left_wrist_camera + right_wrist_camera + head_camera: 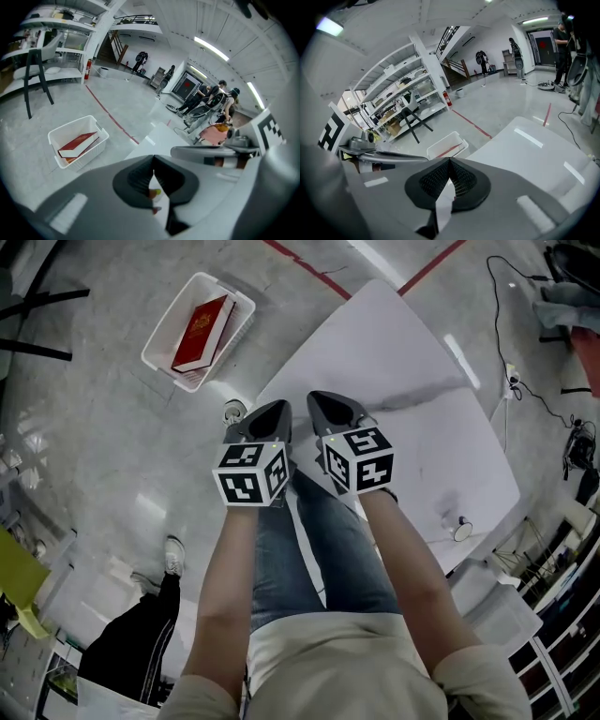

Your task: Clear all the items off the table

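The red hardcover book (202,332) is lying flat in the white slotted plastic basket (165,328) on the grey floor at upper left, already off the smooth white tabletop (412,390). It is looking stiff, fairly heavy and slick-covered, so it is probably best pinched across the covers near the spine. The left claw (279,411) and right claw (317,401) are hovering at centre, both pressed together and empty.

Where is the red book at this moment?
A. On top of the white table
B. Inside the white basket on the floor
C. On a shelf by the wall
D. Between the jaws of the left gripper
B: in the head view the red book lies inside the white basket, which stands on the floor beside the table and not on it.
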Motion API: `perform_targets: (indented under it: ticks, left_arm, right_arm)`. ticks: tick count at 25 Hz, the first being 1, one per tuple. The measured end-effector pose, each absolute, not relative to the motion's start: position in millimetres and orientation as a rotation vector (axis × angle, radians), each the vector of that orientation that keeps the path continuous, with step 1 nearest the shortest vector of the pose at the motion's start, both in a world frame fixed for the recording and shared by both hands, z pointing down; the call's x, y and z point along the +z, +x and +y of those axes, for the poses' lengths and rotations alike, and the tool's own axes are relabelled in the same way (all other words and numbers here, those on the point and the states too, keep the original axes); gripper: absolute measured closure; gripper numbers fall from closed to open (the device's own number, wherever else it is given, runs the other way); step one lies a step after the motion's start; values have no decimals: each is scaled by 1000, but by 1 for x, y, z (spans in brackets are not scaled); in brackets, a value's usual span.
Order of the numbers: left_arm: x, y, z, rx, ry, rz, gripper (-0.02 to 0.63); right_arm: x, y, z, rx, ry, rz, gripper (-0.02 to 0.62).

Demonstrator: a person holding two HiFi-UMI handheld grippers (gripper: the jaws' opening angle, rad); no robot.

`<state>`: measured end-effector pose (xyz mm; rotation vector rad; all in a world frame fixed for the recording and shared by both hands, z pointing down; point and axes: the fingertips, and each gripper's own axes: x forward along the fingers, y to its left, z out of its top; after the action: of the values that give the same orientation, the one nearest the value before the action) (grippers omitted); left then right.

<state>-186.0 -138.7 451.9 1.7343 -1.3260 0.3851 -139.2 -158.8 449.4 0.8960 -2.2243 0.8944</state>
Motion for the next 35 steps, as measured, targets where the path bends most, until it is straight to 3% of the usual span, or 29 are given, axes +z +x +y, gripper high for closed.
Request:
perform_targets:
  ticks: [35]
  left_arm:
    - [450,-102,-64,495,1841,-1193,597]
  right_arm:
    - [452,-44,-78,1005,1144,-2169,597]
